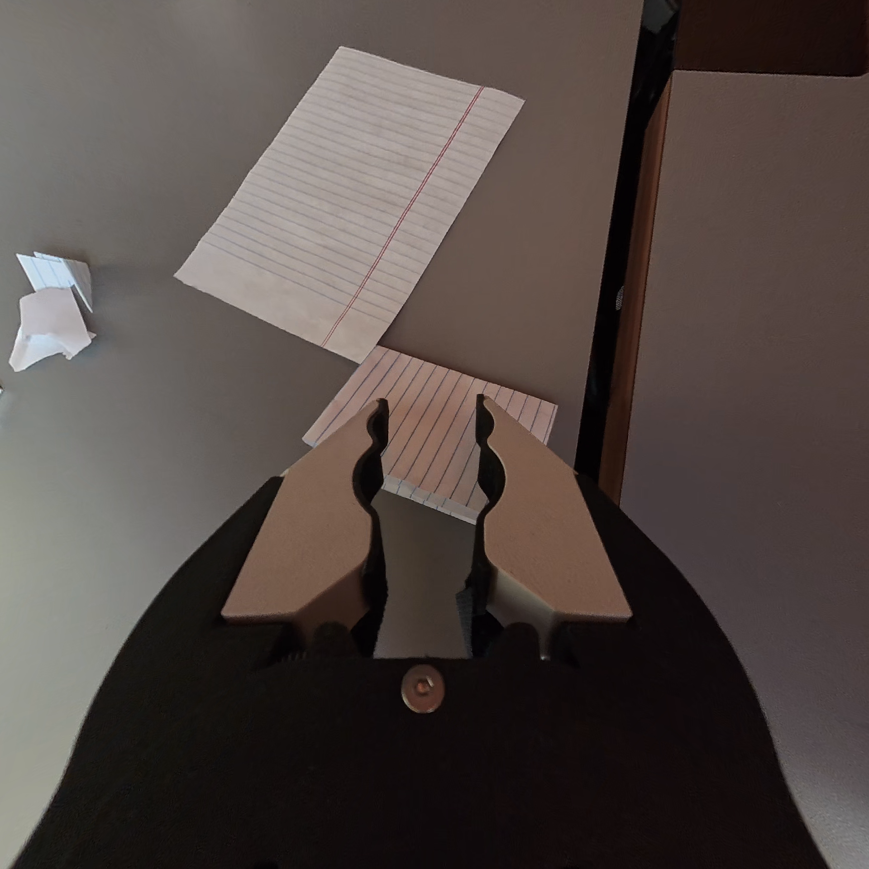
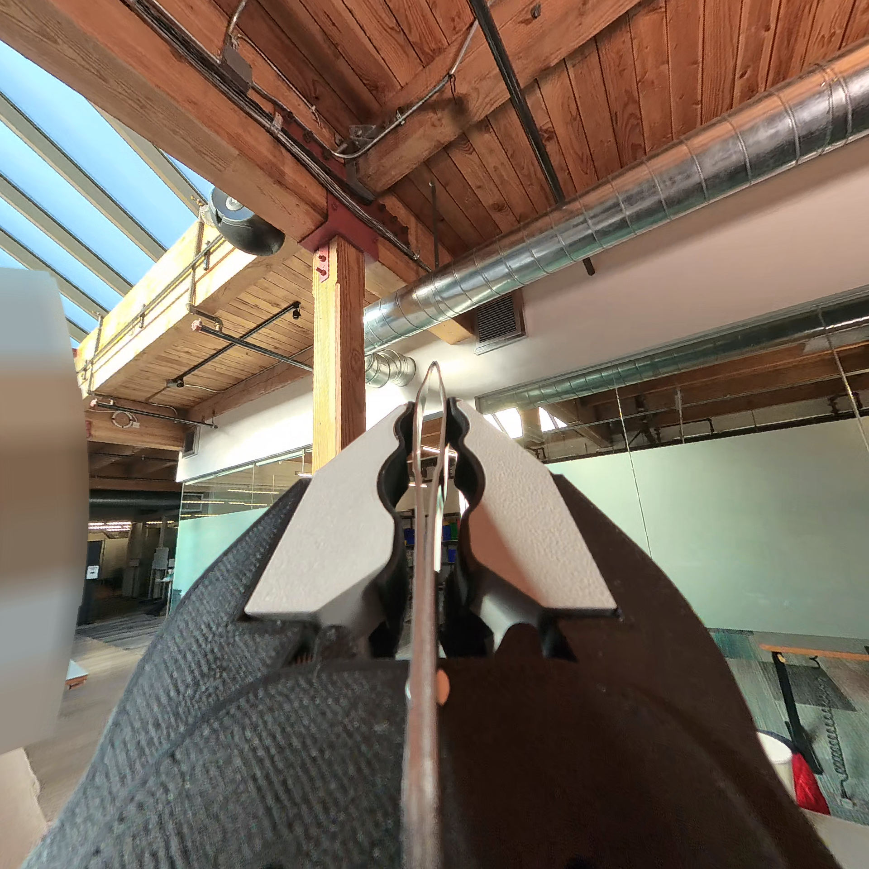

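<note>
Pointing up, the right gripper [image 2: 431, 409] jaws clamp metal scissors [image 2: 425, 541]; left gripper [image 1: 431, 409] gapes empty over lined paper [image 1: 437, 451].

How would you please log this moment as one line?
left gripper: open, over small lined sheet | large lined sheet beyond | crumpled scraps left | right gripper: shut on metal scissors, aimed at ceiling

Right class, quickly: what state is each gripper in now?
Left gripper: open, empty, above small lined paper sheet.
Right gripper: shut on thin silvery metal tool.
</note>
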`<state>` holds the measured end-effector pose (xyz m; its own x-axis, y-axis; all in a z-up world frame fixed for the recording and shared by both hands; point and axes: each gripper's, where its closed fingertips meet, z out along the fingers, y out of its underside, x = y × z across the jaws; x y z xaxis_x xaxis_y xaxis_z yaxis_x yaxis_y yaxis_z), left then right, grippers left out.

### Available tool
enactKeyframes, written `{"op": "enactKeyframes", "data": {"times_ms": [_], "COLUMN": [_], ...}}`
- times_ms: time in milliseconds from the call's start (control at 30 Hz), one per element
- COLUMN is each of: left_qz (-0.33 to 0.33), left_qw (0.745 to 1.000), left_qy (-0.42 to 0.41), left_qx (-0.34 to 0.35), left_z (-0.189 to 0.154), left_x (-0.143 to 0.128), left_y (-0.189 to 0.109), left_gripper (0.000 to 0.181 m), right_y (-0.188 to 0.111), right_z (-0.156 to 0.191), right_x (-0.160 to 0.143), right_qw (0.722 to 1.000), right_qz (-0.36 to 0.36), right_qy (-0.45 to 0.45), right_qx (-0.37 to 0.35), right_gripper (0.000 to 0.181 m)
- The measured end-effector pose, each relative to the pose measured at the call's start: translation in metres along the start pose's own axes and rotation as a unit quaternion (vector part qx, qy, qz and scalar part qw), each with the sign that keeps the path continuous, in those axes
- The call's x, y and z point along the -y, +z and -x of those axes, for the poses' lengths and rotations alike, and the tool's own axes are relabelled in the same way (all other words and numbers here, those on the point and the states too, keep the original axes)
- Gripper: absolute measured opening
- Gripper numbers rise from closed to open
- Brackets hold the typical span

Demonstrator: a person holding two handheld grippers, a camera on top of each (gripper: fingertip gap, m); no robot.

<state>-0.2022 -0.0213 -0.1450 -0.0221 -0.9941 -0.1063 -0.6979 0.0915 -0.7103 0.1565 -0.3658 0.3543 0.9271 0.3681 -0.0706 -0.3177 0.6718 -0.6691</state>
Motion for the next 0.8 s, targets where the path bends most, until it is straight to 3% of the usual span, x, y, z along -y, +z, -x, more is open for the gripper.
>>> {"op": "enactKeyframes", "data": {"times_ms": [233, 533, 800], "left_qz": [0.033, 0.055, 0.055], "left_qw": [0.998, 0.997, 0.994], "left_qy": [0.033, -0.06, -0.082], "left_qx": [-0.029, 0.019, 0.043], "left_z": [-0.014, -0.014, -0.014], "left_x": [-0.013, -0.018, -0.021], "left_y": [0.008, 0.005, 0.002], "left_gripper": [0.026, 0.02, 0.018], "right_y": [-0.011, -0.005, 0.013], "right_z": [-0.014, -0.028, -0.034], "right_x": [-0.024, -0.072, -0.079], "right_qw": [1.0, 0.992, 0.992], "right_qz": [0.003, 0.099, 0.11], "right_qy": [0.011, -0.045, -0.032], "right_qx": [-0.015, -0.063, -0.055], "right_gripper": [0.012, 0.014, 0.012]}}
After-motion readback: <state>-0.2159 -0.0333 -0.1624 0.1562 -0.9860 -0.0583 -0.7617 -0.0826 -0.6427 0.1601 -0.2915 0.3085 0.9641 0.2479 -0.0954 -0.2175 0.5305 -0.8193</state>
